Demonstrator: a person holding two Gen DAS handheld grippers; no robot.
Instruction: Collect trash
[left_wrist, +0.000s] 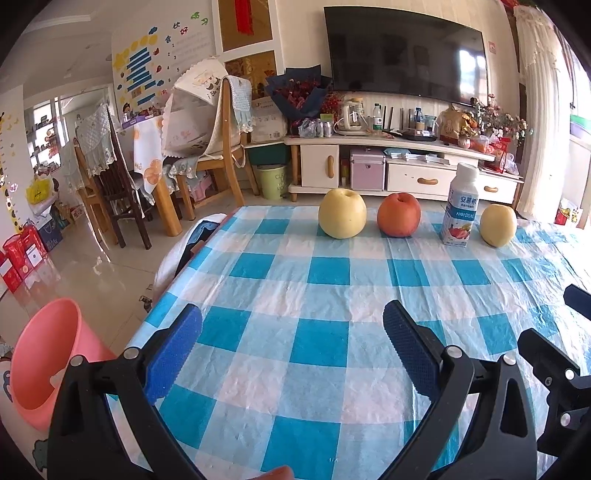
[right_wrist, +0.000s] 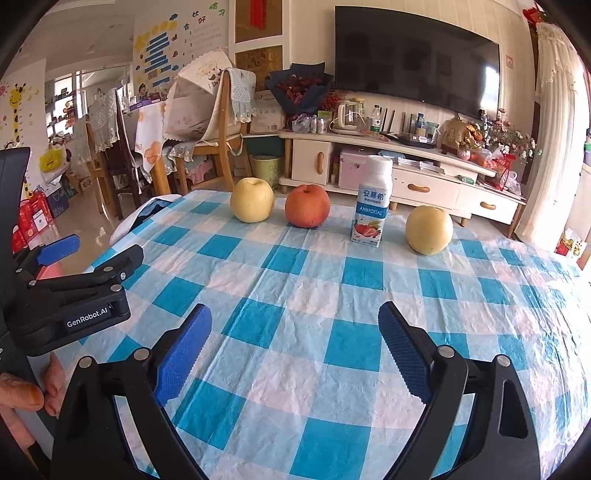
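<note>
A white yogurt drink bottle (left_wrist: 460, 210) (right_wrist: 372, 201) stands upright near the far edge of the blue checked table (left_wrist: 295, 280) (right_wrist: 295, 280), between a red apple (left_wrist: 399, 215) (right_wrist: 307, 205) and a small yellow apple (left_wrist: 498, 225) (right_wrist: 429, 229). A larger yellow apple (left_wrist: 342, 213) (right_wrist: 252, 199) sits at the left of the row. My left gripper (left_wrist: 291, 336) is open and empty over the near part of the table. My right gripper (right_wrist: 295, 332) is open and empty beside it, well short of the bottle. A pink bin (left_wrist: 44, 354) stands on the floor left of the table.
The left gripper's body (right_wrist: 74, 295) shows at the left of the right wrist view. Wooden chairs (left_wrist: 218, 147) and a TV cabinet (left_wrist: 388, 162) with a green bin (left_wrist: 273, 181) stand beyond the table. Red boxes (left_wrist: 22, 254) lie on the floor at left.
</note>
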